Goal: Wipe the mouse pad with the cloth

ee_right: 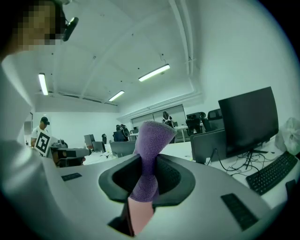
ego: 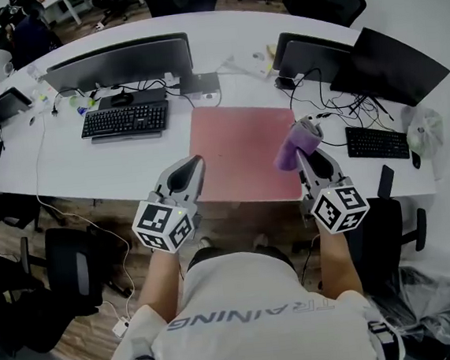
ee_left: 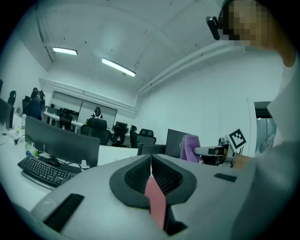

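Note:
A pink square mouse pad (ego: pixel 241 146) lies on the white desk (ego: pixel 113 166) in front of me. My right gripper (ego: pixel 307 130) hovers at the pad's right edge, raised above it and shut on a purple cloth (ego: pixel 294 146) that sticks up between its jaws (ee_right: pixel 149 154). My left gripper (ego: pixel 193 164) hangs near the pad's front left corner, jaws shut with nothing between them (ee_left: pixel 151 161). In the left gripper view the purple cloth (ee_left: pixel 189 147) shows off to the right in the other gripper.
A black keyboard (ego: pixel 124 120) and wide monitor (ego: pixel 123 62) stand left of the pad. Two more monitors (ego: pixel 384 65), a second keyboard (ego: pixel 376 142), loose cables (ego: pixel 337 109) and a phone (ego: pixel 384 181) crowd the right. Black office chairs (ego: pixel 75 269) stand behind me at the desk's front edge.

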Demonstrator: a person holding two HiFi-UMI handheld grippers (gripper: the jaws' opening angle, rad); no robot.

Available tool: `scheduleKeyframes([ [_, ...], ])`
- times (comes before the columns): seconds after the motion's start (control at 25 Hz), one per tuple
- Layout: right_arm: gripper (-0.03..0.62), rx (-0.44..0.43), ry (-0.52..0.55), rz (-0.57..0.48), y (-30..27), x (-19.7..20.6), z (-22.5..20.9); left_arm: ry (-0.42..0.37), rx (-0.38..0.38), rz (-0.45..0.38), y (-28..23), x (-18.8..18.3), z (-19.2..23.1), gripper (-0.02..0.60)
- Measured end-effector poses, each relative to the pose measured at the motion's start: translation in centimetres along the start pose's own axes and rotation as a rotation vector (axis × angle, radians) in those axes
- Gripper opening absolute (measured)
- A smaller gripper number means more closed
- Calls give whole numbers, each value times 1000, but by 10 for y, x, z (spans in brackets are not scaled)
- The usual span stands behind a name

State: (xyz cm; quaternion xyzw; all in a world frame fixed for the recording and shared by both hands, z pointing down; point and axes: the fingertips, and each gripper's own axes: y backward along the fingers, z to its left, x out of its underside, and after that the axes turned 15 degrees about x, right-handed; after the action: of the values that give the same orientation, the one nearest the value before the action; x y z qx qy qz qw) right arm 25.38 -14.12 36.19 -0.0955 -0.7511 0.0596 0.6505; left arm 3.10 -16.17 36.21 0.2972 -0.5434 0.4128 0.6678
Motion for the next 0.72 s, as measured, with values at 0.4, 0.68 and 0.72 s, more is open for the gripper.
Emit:
scheduleKeyframes([
  [0.4, 97, -9, 76, -80, 1, -23, 54, -58, 3, -44, 35, -31, 10, 37],
  [0.68, 97, -12, 77, -72, -6, -18, 69, -50, 11, -46, 44, -30, 21, 37],
  [0.72, 97, -11, 77, -71, -7, -18, 70, -49, 12, -48, 44, -31, 23, 37],
])
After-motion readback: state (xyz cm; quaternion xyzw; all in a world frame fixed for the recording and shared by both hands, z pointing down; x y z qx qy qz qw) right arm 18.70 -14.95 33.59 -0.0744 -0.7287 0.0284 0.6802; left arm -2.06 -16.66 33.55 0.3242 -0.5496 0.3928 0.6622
